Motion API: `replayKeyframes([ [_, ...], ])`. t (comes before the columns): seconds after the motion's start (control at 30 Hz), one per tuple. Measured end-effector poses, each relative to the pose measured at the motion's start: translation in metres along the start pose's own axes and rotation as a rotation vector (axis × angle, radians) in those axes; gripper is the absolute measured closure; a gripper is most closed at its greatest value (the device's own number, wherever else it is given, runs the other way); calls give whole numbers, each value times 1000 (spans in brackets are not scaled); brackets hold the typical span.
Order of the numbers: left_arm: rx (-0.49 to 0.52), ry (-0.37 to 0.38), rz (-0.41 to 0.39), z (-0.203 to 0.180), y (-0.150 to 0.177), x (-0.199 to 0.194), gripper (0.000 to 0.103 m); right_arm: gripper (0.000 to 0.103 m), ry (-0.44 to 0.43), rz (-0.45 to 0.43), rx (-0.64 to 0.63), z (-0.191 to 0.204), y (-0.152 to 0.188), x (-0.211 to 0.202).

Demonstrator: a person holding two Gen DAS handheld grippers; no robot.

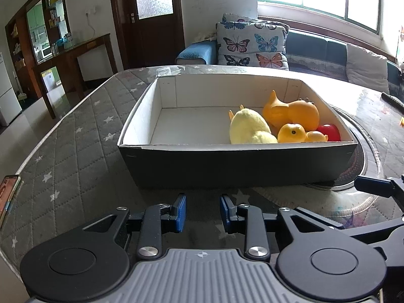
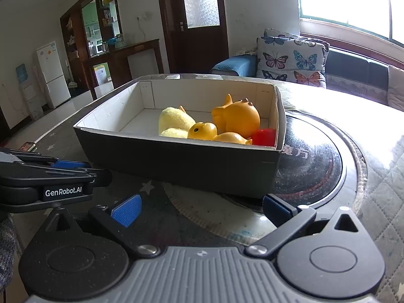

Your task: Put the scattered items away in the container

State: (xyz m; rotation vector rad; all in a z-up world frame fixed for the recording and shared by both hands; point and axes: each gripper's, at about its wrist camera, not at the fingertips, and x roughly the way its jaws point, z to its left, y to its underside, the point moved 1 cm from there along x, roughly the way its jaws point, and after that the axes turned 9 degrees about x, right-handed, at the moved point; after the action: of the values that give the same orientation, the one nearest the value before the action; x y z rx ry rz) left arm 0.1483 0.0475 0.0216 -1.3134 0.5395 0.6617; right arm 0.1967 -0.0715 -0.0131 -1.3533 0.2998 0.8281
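Observation:
A dark box with a white inside (image 1: 227,164) (image 2: 176,161) stands on the table ahead of both grippers. In its right half lie a pale yellow plush (image 1: 248,127) (image 2: 174,122), a large orange rubber toy (image 1: 290,113) (image 2: 237,116), a small orange duck (image 1: 293,133) (image 2: 203,130) and a red item (image 1: 329,131) (image 2: 263,136). My left gripper (image 1: 202,212) is open and empty, just short of the box's near wall. My right gripper (image 2: 202,208) is open wide and empty, in front of the box. The left gripper also shows at the left of the right wrist view (image 2: 73,166).
The table carries a grey quilted cover with stars (image 1: 75,136) and a round dark hotplate (image 2: 315,161) under the box's right end. A phone (image 1: 10,192) (image 2: 28,146) lies at the table's left edge. A sofa with butterfly cushions (image 1: 252,43) stands behind.

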Motion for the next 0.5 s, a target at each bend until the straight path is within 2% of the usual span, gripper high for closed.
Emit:
replayKeyframes([
  [0.5,-4,-3,15,4,-6,9,72,0,17,31,3,-1,-10,12],
])
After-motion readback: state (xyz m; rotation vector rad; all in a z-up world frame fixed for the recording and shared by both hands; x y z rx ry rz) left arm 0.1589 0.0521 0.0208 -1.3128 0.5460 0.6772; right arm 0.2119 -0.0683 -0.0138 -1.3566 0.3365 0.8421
